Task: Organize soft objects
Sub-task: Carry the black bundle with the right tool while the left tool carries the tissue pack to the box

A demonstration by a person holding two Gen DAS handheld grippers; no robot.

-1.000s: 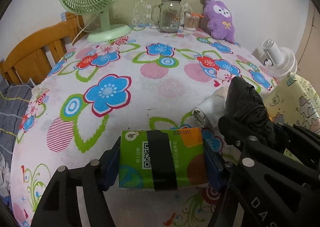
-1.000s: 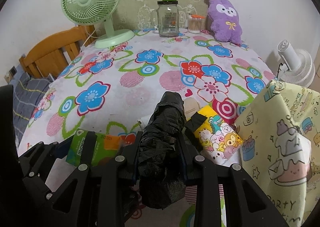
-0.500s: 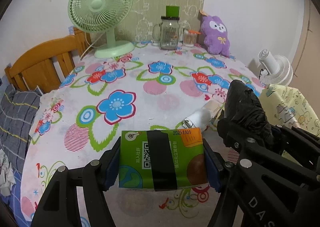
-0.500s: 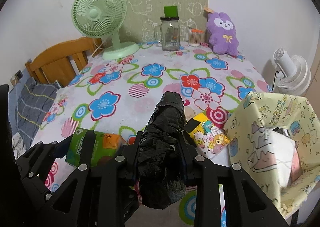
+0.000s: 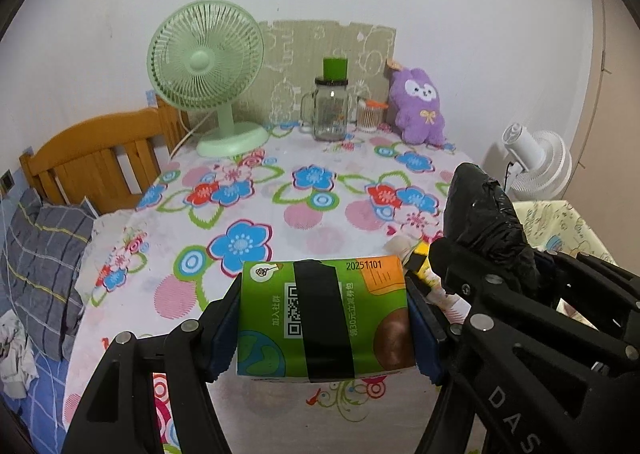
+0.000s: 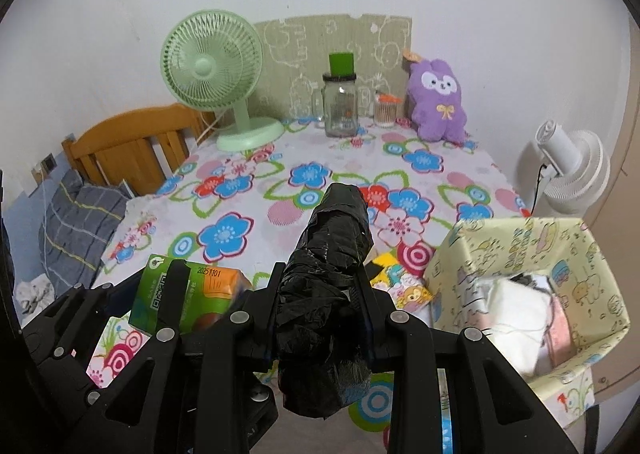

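Left hand-held gripper (image 5: 323, 320) clamps glossy boxy tissue pack (image 5: 324, 318).

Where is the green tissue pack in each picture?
Left wrist view: the tissue pack sits bottom middle, squeezed in the left claw.
Right wrist view: the same pack is at the lower left, partly behind black claw arms.
Shared landmark: the green fan stands at the table's far left in both.

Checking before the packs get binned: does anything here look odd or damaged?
Nothing spilled. The green tissue pack in the left gripper has black tape across its face, and the black bundle in the right gripper is crinkled, wrapped plastic.
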